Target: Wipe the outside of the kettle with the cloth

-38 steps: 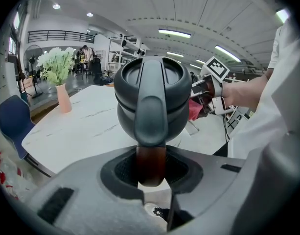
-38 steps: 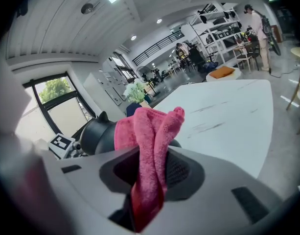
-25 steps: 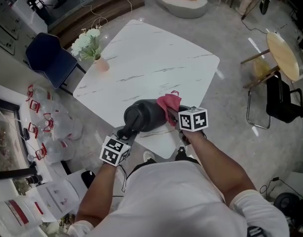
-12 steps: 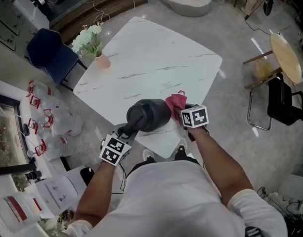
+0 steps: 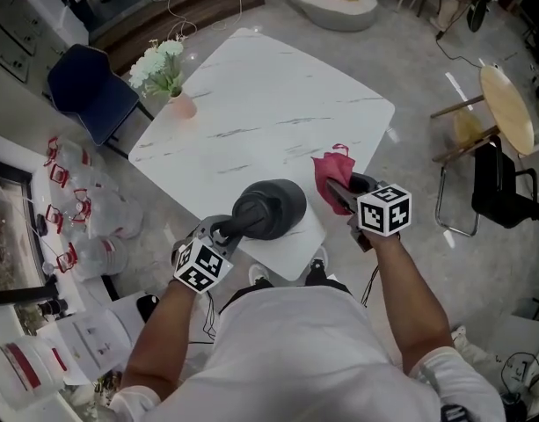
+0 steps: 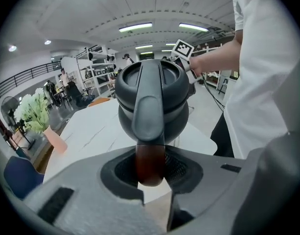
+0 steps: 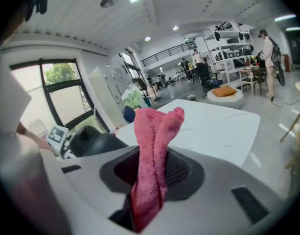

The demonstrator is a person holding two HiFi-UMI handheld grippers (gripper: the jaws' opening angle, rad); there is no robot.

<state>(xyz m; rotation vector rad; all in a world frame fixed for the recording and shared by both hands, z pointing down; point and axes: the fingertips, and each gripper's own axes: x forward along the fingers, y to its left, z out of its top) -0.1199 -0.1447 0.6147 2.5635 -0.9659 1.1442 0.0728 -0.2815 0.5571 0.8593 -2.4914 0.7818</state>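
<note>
Presently the left hand-held gripper (image 5: 222, 233) is clamping the handle (image 6: 149, 112) of the kettle (image 5: 271, 206), with its jaws closed against the handle's lower end. The kettle is sitting over the near corner of the tabletop (image 5: 251, 104), lid up. No view is showing whether its base is resting on the surface. The handle is pointing off the near-left edge toward the left hand-held gripper, so the long line from handle to body is running toward the tabletop's middle.

The right hand-held gripper (image 5: 339, 192) is pinching the cloth (image 5: 331, 172), which is standing up between its jaws as a folded bunch. The cloth is hanging just beside the kettle's right flank, close to the near-right edge, and is not touching the body.

The kettle body is lying to the left of the cloth. The right hand-held gripper is the nearer one to the unwiped right side, so the coming stroke is probably calling for a short leftward approach.
</note>
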